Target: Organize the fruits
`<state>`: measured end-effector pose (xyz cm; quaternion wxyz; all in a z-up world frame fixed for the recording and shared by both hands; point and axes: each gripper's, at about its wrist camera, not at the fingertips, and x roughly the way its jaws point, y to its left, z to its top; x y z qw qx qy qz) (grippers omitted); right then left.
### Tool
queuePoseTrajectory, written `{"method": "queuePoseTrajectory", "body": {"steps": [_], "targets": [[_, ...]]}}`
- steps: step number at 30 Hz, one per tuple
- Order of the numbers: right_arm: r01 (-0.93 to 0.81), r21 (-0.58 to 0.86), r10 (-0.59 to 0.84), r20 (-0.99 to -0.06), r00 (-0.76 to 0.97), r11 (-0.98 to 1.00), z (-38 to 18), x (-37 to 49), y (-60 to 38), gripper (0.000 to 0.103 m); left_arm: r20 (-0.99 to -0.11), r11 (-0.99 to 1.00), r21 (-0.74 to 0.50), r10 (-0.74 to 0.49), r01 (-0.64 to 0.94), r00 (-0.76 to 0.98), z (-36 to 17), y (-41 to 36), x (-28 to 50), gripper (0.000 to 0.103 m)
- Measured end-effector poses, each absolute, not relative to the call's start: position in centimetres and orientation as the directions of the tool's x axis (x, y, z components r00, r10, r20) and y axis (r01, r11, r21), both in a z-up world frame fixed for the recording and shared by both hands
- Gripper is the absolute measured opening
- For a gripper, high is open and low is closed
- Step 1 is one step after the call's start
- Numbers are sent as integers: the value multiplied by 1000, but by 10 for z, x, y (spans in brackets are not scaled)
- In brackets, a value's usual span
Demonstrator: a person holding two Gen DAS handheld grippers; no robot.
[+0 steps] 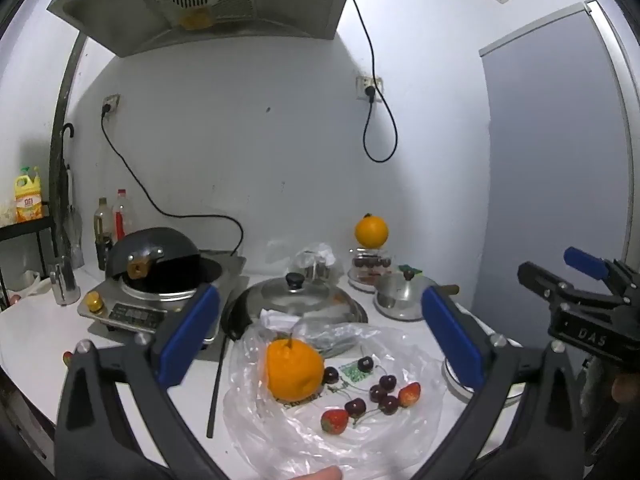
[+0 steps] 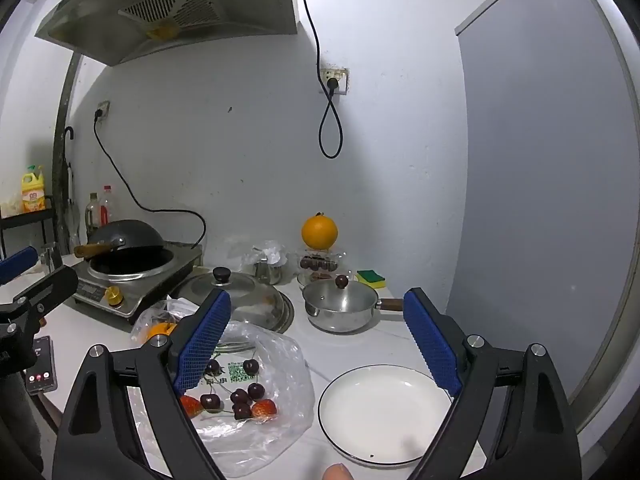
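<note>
A clear plastic bag lies on the white counter with an orange, several dark cherries and two strawberries on it. My left gripper hangs open above and behind this fruit, touching nothing. In the right wrist view the same cherries and a strawberry lie left of an empty white plate. My right gripper is open over the gap between bag and plate. A second orange sits on a glass jar at the back.
An induction cooker with a wok stands at the left, a big steel lid behind the bag, a small lidded saucepan near the wall. A black stick and a phone lie at the left.
</note>
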<state>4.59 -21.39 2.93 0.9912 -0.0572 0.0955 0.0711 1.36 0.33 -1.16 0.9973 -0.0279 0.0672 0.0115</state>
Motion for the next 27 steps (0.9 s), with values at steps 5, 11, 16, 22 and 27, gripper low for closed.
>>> {"method": "queuePoseTrajectory", "body": {"steps": [5, 11, 16, 22, 27], "targets": [[-154, -94, 131, -209, 969, 984, 25, 49, -216, 90, -135, 997, -60, 38, -47, 990, -12, 8, 16, 102], [-163, -97, 139, -222, 965, 982, 23, 52, -213, 90, -148, 997, -61, 45, -54, 988, -14, 9, 19, 102], [-164, -97, 139, -223, 965, 982, 23, 51, -212, 90, -149, 996, -69, 50, -61, 988, -16, 12, 19, 102], [-174, -100, 148, -228, 962, 980, 23, 51, -208, 90, -148, 995, -71, 58, -69, 987, -16, 12, 21, 102], [-180, -99, 154, -225, 962, 979, 22, 50, -208, 90, -149, 995, -70, 63, -74, 987, -16, 13, 22, 102]]}}
